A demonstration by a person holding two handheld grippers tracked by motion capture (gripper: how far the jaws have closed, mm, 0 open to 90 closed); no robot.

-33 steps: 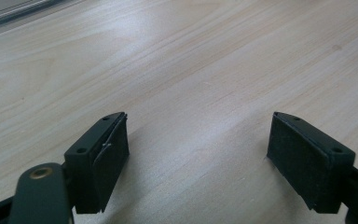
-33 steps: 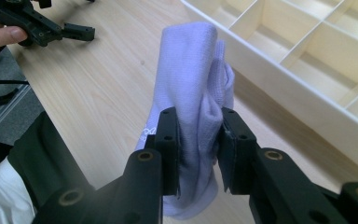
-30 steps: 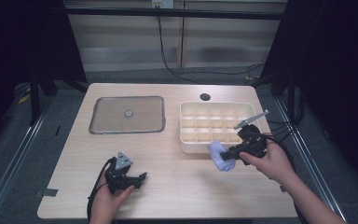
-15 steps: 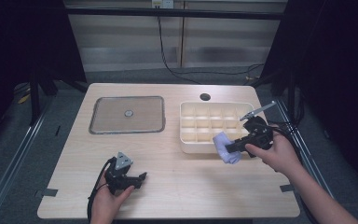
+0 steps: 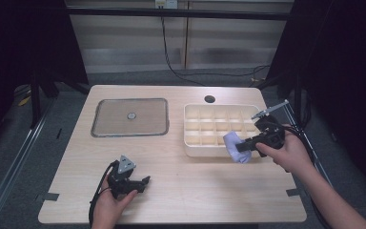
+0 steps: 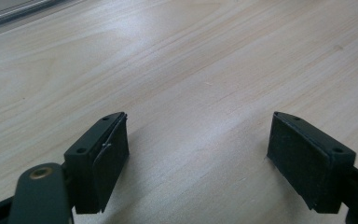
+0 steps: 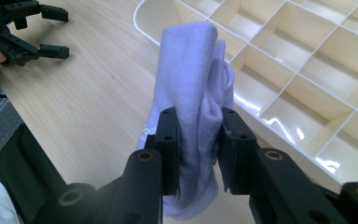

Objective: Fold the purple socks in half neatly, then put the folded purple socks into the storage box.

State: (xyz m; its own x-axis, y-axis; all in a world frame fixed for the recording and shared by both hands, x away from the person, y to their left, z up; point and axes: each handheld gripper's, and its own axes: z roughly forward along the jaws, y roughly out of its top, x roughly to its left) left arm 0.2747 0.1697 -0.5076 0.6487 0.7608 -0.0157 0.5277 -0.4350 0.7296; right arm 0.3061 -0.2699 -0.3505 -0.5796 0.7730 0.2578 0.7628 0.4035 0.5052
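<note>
Since a second ago my right fingers (image 5: 242, 148), clamped on the folded lavender cloth (image 5: 234, 146), have carried it toward one o'clock onto the divider tray's (image 5: 195, 141) near rim, placement pending; left fingers (image 5: 143, 182) rest released on the counter (image 5: 195, 191).

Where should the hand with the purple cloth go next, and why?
Probably a little farther over the white divided tray, then down into one of its front cells. The right gripper is shut on the folded purple cloth, which hangs by the tray's near rim, and the cells nearest it look empty. The left gripper rests open on the table.
</note>
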